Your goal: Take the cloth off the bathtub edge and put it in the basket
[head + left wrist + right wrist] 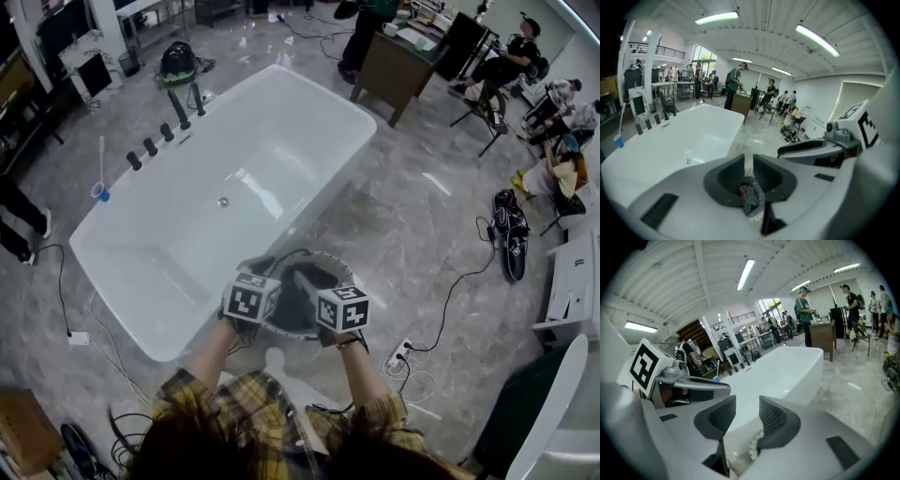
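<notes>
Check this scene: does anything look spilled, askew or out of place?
Nothing looks spilled or damaged. The dark cloth lies inside the basket beside the bathtub; only loose cables trailing over the floor look untidy.

the glossy white oblong bathtub (pixel 234 178) is on a grey marbled stone floor (pixel 422 216) (with pale streaks). the round basket (pixel 330 260) has a pale rim and a dark inside. the person's shirt sleeves (pixel 234 403) are yellow plaid. the left gripper (pixel 747 157) and the right gripper (pixel 747 401) have dark grey jaws and black-and-white marker cubes (pixel 251 298).
</notes>
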